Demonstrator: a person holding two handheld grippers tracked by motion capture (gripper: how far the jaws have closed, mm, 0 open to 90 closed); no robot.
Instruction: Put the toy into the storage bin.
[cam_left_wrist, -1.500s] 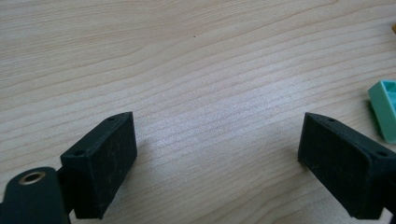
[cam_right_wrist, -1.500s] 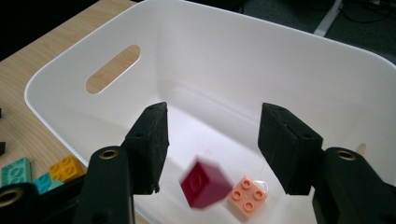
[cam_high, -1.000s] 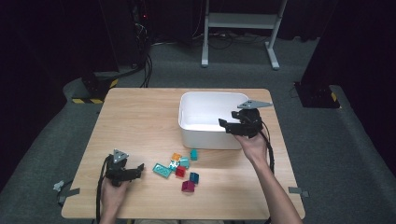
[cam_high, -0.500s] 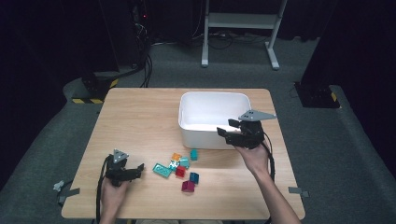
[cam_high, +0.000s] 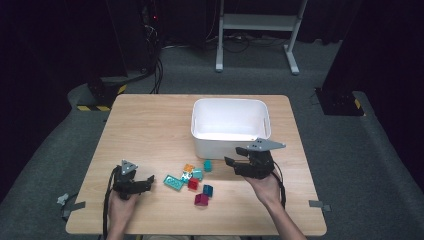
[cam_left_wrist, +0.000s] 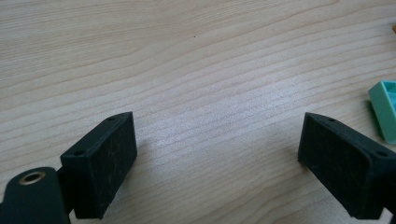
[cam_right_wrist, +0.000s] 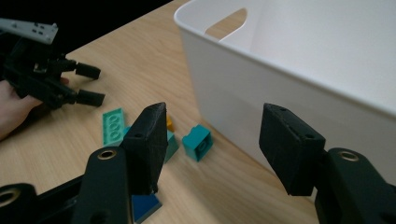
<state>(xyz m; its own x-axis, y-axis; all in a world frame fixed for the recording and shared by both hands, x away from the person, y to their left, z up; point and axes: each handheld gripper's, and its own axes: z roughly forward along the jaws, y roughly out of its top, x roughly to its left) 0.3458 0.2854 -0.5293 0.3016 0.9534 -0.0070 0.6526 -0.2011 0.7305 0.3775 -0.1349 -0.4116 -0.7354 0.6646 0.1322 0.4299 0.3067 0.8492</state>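
We see the right gripper (cam_high: 234, 163) low beside the white bin (cam_high: 230, 141), its jaws parted and just been closing, nothing between them; the teal block (cam_right_wrist: 197, 142) lies on the tabletop (cam_high: 150, 130) ahead, slightly left of the gap. The left gripper (cam_high: 148, 181) rests open, empty, the flat green brick (cam_high: 173, 182) just off its right jaw.

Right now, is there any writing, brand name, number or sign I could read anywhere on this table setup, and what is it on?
No readable text, number or brand in any view.
White bin: plain walls.
Toy bricks: round studs, no lettering legible.
Right gripper and left gripper: plain black pads with screw holes.
Wooden table: bare grain.
Yellow-and-black hazard stripes on the floor are a marking, not words.
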